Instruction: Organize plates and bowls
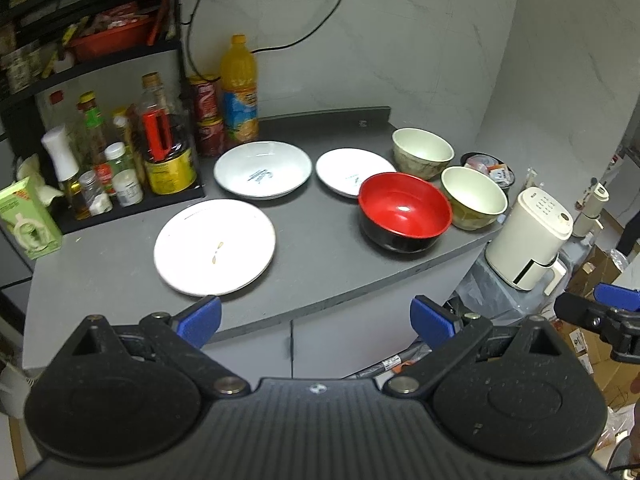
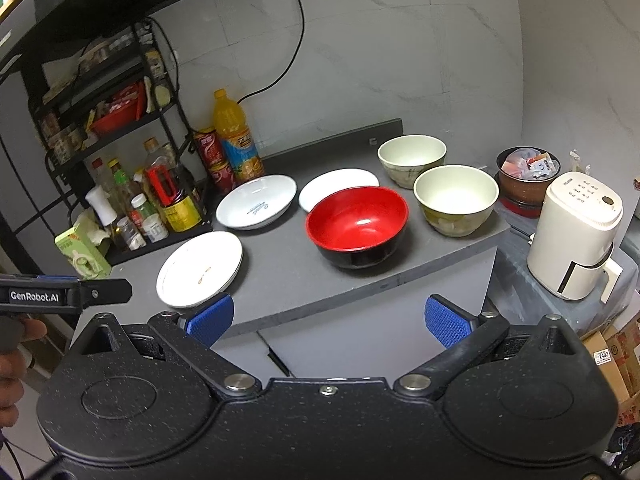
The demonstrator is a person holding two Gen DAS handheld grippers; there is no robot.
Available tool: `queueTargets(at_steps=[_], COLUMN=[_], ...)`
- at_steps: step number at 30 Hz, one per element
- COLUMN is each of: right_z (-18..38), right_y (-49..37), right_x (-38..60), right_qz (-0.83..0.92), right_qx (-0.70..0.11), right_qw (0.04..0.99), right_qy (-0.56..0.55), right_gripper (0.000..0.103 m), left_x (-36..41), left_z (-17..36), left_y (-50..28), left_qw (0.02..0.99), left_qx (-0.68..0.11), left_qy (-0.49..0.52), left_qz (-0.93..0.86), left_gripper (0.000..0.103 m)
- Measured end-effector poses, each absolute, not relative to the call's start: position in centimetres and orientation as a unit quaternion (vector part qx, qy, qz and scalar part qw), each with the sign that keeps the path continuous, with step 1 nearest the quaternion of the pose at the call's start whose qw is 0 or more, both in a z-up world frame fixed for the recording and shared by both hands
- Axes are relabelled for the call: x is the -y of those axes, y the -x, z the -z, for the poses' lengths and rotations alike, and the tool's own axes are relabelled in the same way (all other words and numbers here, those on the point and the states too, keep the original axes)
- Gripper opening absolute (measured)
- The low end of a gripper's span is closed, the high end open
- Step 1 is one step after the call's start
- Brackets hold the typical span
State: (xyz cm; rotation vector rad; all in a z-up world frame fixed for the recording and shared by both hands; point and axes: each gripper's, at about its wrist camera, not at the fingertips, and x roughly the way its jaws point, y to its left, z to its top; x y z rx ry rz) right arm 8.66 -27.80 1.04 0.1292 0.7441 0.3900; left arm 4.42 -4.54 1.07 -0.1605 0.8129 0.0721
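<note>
Three white plates lie on the grey counter (image 1: 312,256): a near one (image 1: 215,247) (image 2: 199,269), a deeper one (image 1: 262,169) (image 2: 256,201) behind it, and a third (image 1: 352,172) (image 2: 336,186) partly hidden by the red-and-black bowl (image 1: 405,210) (image 2: 357,225). Two cream bowls stand to the right, one far (image 1: 422,153) (image 2: 411,160), one near (image 1: 473,197) (image 2: 456,199). My left gripper (image 1: 316,322) hangs open in front of the counter's edge, holding nothing. My right gripper (image 2: 328,320) is likewise open and empty, short of the counter.
A black rack of sauce bottles (image 1: 160,148), cans and an orange drink bottle (image 1: 239,88) fills the back left. A green tissue box (image 1: 28,220) sits at the left edge. Right of the counter stand a cream appliance (image 1: 528,236) (image 2: 574,236) and a bowl of packets (image 2: 527,172).
</note>
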Motion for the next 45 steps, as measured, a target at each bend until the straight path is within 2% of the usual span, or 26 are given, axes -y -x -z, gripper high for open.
queueTargets(at_steps=[16, 25, 45], right_z=[0.2, 1.4, 4.2], right_y=[-17.8, -21.9, -27.8], right_x=[27.8, 26.8, 28.2], right_qz=[-0.132, -0.084, -0.019], right_qx=[-0.371, -0.386, -0.401], right_qw=[0.917, 0.916, 0.909], right_qy=[-0.064, -0.074, -0.117], right_gripper=[0.103, 0.103, 0.101], left_x=[4.2, 2.8, 5.5], left_z=[1.5, 3.3, 4.7], left_y=[-16.4, -22.7, -32.1], left_qw=[0.904, 0.893, 0.877], left_qx=[-0.41, -0.438, -0.464], left_qy=[0.12, 0.102, 0.092], left_qz=[0.006, 0.019, 0.085], left_gripper=[0.1, 0.1, 0.098])
